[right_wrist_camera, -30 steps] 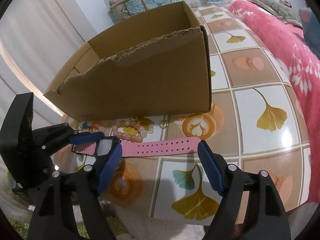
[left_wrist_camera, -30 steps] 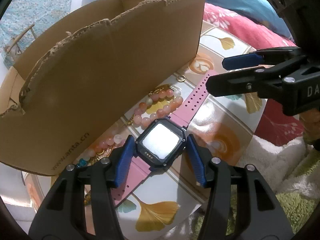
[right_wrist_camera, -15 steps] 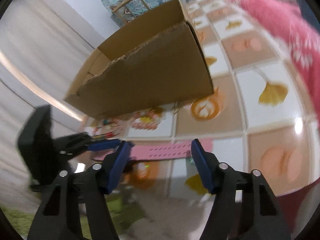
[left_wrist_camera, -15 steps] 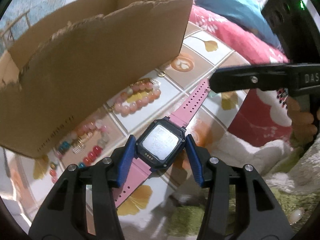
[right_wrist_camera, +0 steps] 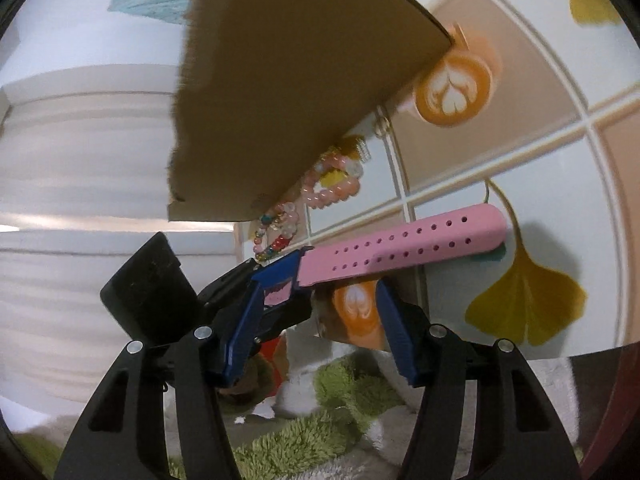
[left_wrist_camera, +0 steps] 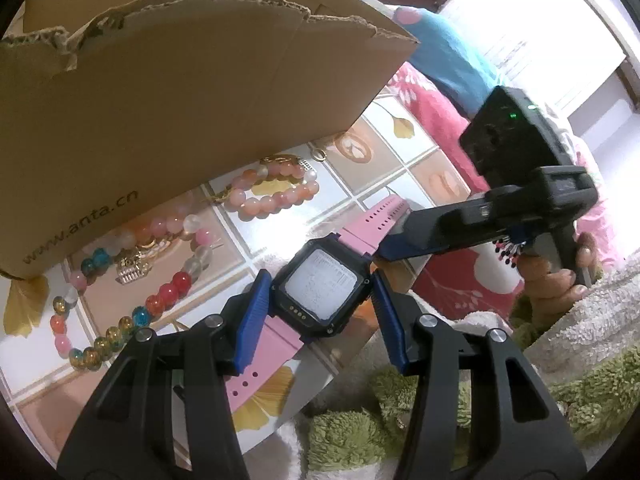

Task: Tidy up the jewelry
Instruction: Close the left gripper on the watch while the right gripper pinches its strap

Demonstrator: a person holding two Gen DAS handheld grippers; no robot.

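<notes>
Clearly, the left tongs (left_wrist_camera: 320, 308) held a pink watch (left_wrist_camera: 324, 294) by its dark square case, one blue pad pressed against each side, their jaws about half spread because the case filled the gap. The watch sat over the near edge of the worktop (left_wrist_camera: 404, 184), a surface covered in a glossy cloth printed with ginkgo leaves and coffee cups. Its face was turned up toward the camera, and gripping the rigid case, not the floppy band, probably gave a steadier hold.

The right tongs (right_wrist_camera: 316, 312) came in from the side at the long perforated strap (right_wrist_camera: 404, 244), which stretched out flat across the worktop. Their jaws had just been closing, with the root of the strap between them; one blue pad lay against the band next to the left tongs, while the other pad appeared to stand just clear, so no firm pinch showed yet. A hand (left_wrist_camera: 560, 280) gripped their handle. Likely the second tongs meant to control the loose strap so the watch could be moved tidily.

Behind the watch stood an open cardboard box (left_wrist_camera: 168, 120), the probable destination. Against its base lay a pink bead bracelet (left_wrist_camera: 276, 192) and a multicoloured bead bracelet (left_wrist_camera: 132, 292), still unsorted.
</notes>
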